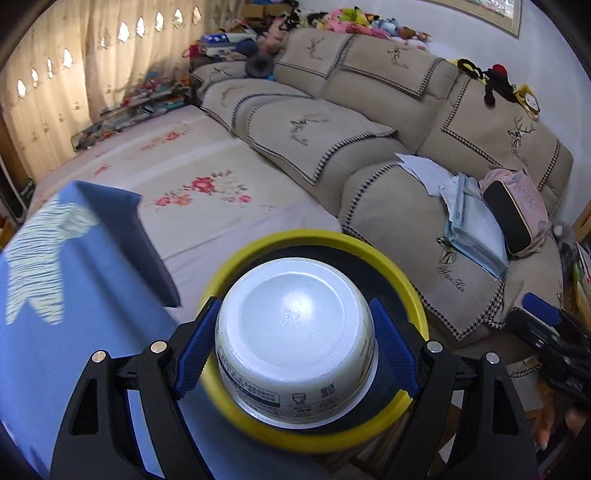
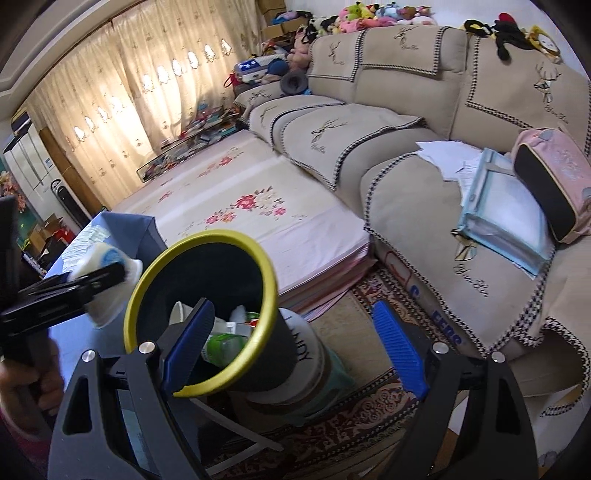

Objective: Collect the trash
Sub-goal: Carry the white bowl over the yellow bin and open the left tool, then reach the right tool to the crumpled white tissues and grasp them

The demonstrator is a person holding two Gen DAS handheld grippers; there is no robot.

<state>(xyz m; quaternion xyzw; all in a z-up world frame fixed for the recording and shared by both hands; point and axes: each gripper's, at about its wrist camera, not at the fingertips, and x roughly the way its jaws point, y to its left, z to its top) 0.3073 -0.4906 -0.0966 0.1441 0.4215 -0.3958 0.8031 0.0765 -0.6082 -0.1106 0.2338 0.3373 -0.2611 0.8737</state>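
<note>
Left gripper (image 1: 295, 347) pinches one white tub (image 1: 295, 343) above one bin (image 2: 207, 302); right gripper (image 2: 293, 350) spread.

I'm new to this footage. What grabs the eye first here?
The white bowl, clamped upside down in the left gripper, right over the yellow-rimmed trash bin. The bin already holds trash. Behind stretches a beige sofa topped with plush toys.
</note>
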